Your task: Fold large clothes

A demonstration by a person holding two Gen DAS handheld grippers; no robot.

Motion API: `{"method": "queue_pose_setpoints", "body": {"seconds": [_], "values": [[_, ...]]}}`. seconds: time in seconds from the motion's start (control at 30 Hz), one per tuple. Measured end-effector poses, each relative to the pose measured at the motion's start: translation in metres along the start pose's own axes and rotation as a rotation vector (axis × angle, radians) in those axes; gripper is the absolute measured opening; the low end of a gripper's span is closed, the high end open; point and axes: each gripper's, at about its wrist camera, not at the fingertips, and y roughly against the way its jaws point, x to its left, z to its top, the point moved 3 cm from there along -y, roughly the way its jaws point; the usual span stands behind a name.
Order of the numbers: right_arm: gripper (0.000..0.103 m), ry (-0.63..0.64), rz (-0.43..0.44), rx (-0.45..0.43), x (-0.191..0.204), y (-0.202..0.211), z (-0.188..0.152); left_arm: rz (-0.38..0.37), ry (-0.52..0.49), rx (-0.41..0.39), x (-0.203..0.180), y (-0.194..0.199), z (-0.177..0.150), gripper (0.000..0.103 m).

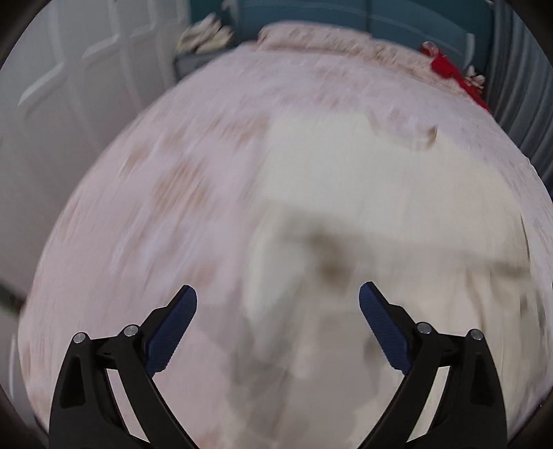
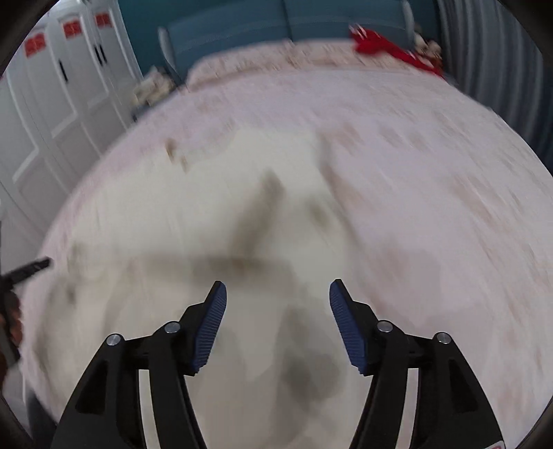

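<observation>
A large cream-white garment [image 1: 363, 193] lies spread on a bed with a pale pink patterned cover [image 1: 166, 179]; both views are blurred by motion. My left gripper [image 1: 278, 297] hangs above the garment's near left part, open wide, with nothing between its blue pads [image 1: 172, 331]. In the right wrist view the same garment [image 2: 193, 207] fills the lower left and middle. My right gripper [image 2: 278, 293] is above it, open, its pads [image 2: 349, 331] empty. Dark folds or shadows cross the cloth under both grippers.
A red cloth [image 2: 390, 46] lies at the bed's far right corner by a teal headboard [image 2: 276, 20]. White wardrobe doors [image 2: 52, 103] stand to the left. The pink bedcover [image 2: 449, 172] extends to the right. The other gripper's dark tip [image 2: 31, 267] shows at the left edge.
</observation>
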Motion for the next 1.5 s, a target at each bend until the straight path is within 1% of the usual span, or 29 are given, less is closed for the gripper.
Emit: {"method": "queue_pose_setpoints", "body": {"seconds": [0.03, 0.07, 0.1, 0.17, 0.27, 0.33, 0.37, 0.4, 0.43, 0.47, 0.5, 0.53, 0.57, 0.6, 0.7, 0.77, 0.87, 0.93, 1.0, 1.03, 1.1, 1.17, 1.2, 1.27, 1.3, 1.33, 1.37, 1.43, 1.5], "values": [[0.062, -0.030, -0.002, 0.031, -0.010, 0.008, -0.018, 0.005, 0.039, 0.027, 0.015, 0.005, -0.021, 0.093], [0.063, -0.078, 0.016, 0.069, -0.023, 0.017, -0.042, -0.009, 0.106, 0.065, 0.034, 0.010, -0.047, 0.093], [0.064, -0.124, 0.050, 0.095, -0.030, 0.023, -0.062, -0.024, 0.156, 0.092, 0.043, 0.012, -0.061, 0.093], [0.064, -0.195, 0.090, 0.120, -0.039, 0.025, -0.087, -0.085, 0.274, 0.143, 0.058, 0.012, -0.092, 0.092], [0.065, -0.295, 0.169, 0.147, -0.037, 0.015, -0.109, -0.137, 0.308, 0.140, 0.051, 0.013, -0.104, 0.089], [0.065, -0.326, 0.206, 0.135, -0.031, 0.010, -0.110, -0.197, 0.313, 0.126, 0.040, 0.015, -0.102, 0.078], [0.065, -0.337, 0.218, 0.120, -0.027, 0.009, -0.109, -0.230, 0.323, 0.139, 0.035, 0.013, -0.100, 0.066], [0.060, -0.345, 0.222, 0.112, -0.025, 0.011, -0.109, -0.250, 0.333, 0.153, 0.031, 0.012, -0.098, 0.055], [0.052, -0.359, 0.235, 0.102, -0.022, 0.010, -0.108, -0.254, 0.351, 0.162, 0.027, 0.010, -0.097, 0.050], [0.031, -0.374, 0.243, 0.097, -0.021, 0.010, -0.107, -0.245, 0.346, 0.165, 0.024, 0.011, -0.096, 0.035], [0.014, -0.394, 0.236, 0.094, -0.021, 0.012, -0.106, -0.239, 0.335, 0.164, 0.018, 0.015, -0.096, 0.019], [0.013, -0.408, 0.237, 0.087, -0.019, 0.016, -0.103, -0.236, 0.327, 0.157, 0.016, 0.019, -0.095, 0.017], [0.009, -0.422, 0.255, 0.070, -0.020, 0.021, -0.102, -0.233, 0.311, 0.131, 0.015, 0.030, -0.093, 0.009], [0.006, -0.423, 0.269, 0.044, -0.020, 0.034, -0.100, -0.228, 0.291, 0.109, 0.016, 0.042, -0.094, 0.007], [0.005, -0.360, 0.270, 0.017, -0.018, 0.065, -0.096, -0.244, 0.256, 0.056, 0.015, 0.073, -0.090, 0.005], [0.004, -0.273, 0.264, 0.027, -0.011, 0.095, -0.101, -0.255, 0.231, 0.040, 0.014, 0.099, -0.097, 0.005], [0.004, -0.146, 0.250, 0.068, -0.006, 0.135, -0.117, -0.274, 0.199, 0.031, 0.020, 0.151, -0.128, 0.005], [0.004, -0.068, 0.248, 0.099, -0.005, 0.165, -0.132, -0.303, 0.209, 0.037, 0.031, 0.186, -0.155, 0.005], [0.004, -0.031, 0.294, 0.126, -0.008, 0.203, -0.148, -0.310, 0.221, 0.029, 0.042, 0.223, -0.177, 0.005], [0.004, -0.025, 0.311, 0.122, -0.008, 0.217, -0.151, -0.303, 0.228, 0.011, 0.045, 0.242, -0.182, 0.005], [0.004, -0.018, 0.351, 0.064, -0.005, 0.258, -0.147, -0.293, 0.245, -0.046, 0.052, 0.280, -0.184, 0.005], [0.004, -0.013, 0.360, -0.033, 0.000, 0.282, -0.128, -0.295, 0.269, -0.126, 0.055, 0.307, -0.166, 0.005], [0.004, -0.015, 0.362, -0.079, 0.002, 0.288, -0.121, -0.298, 0.275, -0.153, 0.056, 0.309, -0.156, 0.005], [0.004, -0.059, 0.391, -0.196, 0.000, 0.286, -0.089, -0.282, 0.280, -0.218, 0.055, 0.305, -0.126, 0.005], [0.004, -0.083, 0.403, -0.219, -0.002, 0.280, -0.081, -0.273, 0.282, -0.232, 0.054, 0.299, -0.116, 0.005], [0.004, -0.125, 0.410, -0.247, -0.007, 0.262, -0.066, -0.255, 0.272, -0.243, 0.049, 0.284, -0.099, 0.006], [0.004, -0.159, 0.402, -0.257, -0.010, 0.241, -0.055, -0.234, 0.262, -0.242, 0.045, 0.270, -0.087, 0.006], [0.004, -0.216, 0.370, -0.236, -0.015, 0.193, -0.038, -0.177, 0.242, -0.221, 0.034, 0.236, -0.066, 0.006], [0.004, -0.233, 0.309, -0.209, -0.014, 0.145, -0.026, -0.118, 0.226, -0.191, 0.024, 0.196, -0.049, 0.006]]}}
